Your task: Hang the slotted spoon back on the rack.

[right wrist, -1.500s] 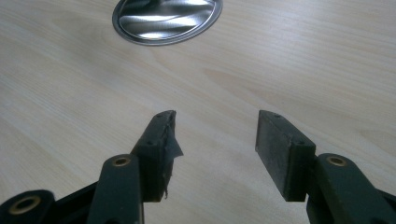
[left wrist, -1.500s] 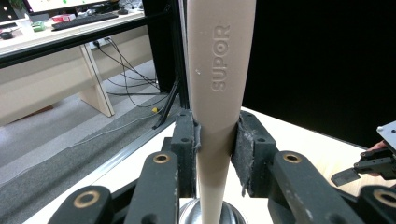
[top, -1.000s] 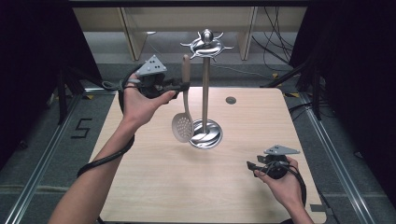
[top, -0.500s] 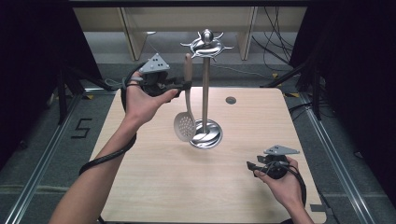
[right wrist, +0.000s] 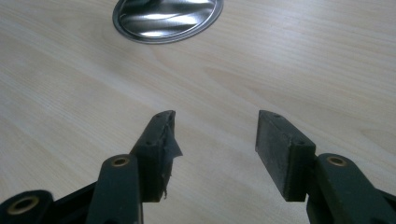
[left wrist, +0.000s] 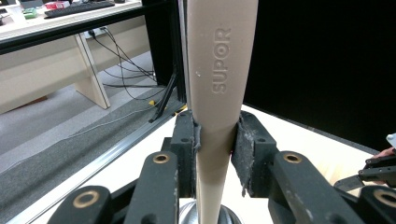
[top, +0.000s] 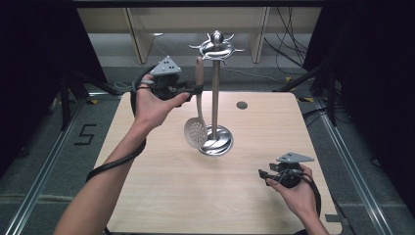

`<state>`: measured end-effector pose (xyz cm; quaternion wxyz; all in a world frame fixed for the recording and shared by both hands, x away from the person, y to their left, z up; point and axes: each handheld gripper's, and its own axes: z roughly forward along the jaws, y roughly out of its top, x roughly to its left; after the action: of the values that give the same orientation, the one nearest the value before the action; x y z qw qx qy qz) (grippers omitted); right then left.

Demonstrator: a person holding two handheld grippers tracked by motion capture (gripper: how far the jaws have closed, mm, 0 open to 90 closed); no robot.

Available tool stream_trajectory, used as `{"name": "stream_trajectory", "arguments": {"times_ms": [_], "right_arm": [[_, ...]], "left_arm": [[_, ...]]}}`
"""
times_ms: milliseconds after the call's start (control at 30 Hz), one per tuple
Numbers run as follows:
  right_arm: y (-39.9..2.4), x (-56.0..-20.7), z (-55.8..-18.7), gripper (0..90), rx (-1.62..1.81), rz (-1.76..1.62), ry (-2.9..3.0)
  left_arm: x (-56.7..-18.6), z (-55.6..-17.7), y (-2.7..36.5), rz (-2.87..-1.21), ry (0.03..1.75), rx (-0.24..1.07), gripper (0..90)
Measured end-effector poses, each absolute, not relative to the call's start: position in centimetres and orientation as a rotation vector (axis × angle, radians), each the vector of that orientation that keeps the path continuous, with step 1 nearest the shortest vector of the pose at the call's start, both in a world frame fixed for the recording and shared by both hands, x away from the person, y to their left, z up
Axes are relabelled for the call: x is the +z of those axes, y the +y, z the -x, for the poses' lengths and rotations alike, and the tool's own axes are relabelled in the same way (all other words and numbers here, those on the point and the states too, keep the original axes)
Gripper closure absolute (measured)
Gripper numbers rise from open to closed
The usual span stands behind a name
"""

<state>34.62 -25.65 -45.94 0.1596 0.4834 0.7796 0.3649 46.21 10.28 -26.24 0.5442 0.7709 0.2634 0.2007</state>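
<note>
A slotted spoon [top: 195,131] with a beige handle [left wrist: 219,84] marked SUPOR hangs upright, held in the air. My left gripper [top: 193,89] is shut on that handle, the pads [left wrist: 243,149] pressing it from both sides. The spoon's perforated bowl hangs just left of a steel utensil stand [top: 215,98], whose round base [right wrist: 166,18] rests on the wooden table [top: 161,196]. The handle's top reaches close to the stand's hooked crown [top: 215,46]. My right gripper [top: 264,176] lies low at the table's front right, open, with nothing between its fingers [right wrist: 159,140].
A small dark round disc [top: 241,105] sits on the table behind the stand. Cables trail over the floor beyond the far edge. Metal rails run along both sides of the table.
My left gripper has lifted the spoon a little and carried it slightly right, closer to the stand's pole. The right gripper has stayed put.
</note>
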Motion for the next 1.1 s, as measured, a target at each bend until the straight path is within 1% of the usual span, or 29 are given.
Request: {"name": "stream_trajectory", "arguments": {"times_ms": [400,433,467,533,667,800,867,900,933,967,1000,1033,1100], "right_arm": [[-25.6,-45.9,-34.6,47.6,1.044,-1.381,2.229],[-25.6,-45.9,-34.6,47.6,1.044,-1.381,2.229],[-25.8,-45.9,-34.7,47.6,1.043,-1.369,2.238],[-25.8,-46.0,-34.8,47.6,1.048,-1.346,2.237],[-25.8,-45.8,-34.7,47.6,1.047,-1.354,2.228],[-25.8,-45.8,-34.6,47.4,1.047,-1.356,2.222],[-25.8,-45.8,-34.6,47.3,1.045,-1.358,2.224],[-25.8,-45.9,-34.7,47.3,1.054,-1.362,2.232],[-25.7,-45.8,-34.6,47.3,1.055,-1.366,2.236],[-25.7,-45.9,-34.7,47.3,1.073,-1.366,2.236],[-25.7,-45.8,-34.6,47.2,1.055,-1.367,2.236],[-25.8,-45.8,-34.7,47.2,1.052,-1.361,2.232],[-25.8,-45.8,-34.7,47.2,1.053,-1.361,2.231]], "left_arm": [[-26.7,-46.5,9.9,-1.803,0.621,0.480,69.0],[-26.7,-46.5,9.9,-1.803,0.621,0.480,66.5],[-26.7,-46.3,10.3,-1.785,0.626,0.475,60.8],[-26.8,-46.1,10.5,-1.780,0.630,0.477,53.9],[-27.6,-44.7,12.0,-1.812,0.637,0.507,44.5],[-29.9,-43.1,13.7,-1.833,0.674,0.511,36.5],[-30.6,-42.7,14.2,-1.836,0.683,0.509,34.4],[-32.1,-42.1,15.2,-1.840,0.710,0.507,33.7],[-32.1,-42.1,15.2,-1.840,0.710,0.507,33.1],[-33.6,-41.4,16.2,-1.840,0.741,0.496,32.9],[-33.6,-41.4,16.2,-1.840,0.741,0.496,32.9],[-35.3,-40.8,17.2,-1.854,0.759,0.497,32.9],[-36.0,-40.4,17.5,-1.863,0.769,0.500,32.9]]}}
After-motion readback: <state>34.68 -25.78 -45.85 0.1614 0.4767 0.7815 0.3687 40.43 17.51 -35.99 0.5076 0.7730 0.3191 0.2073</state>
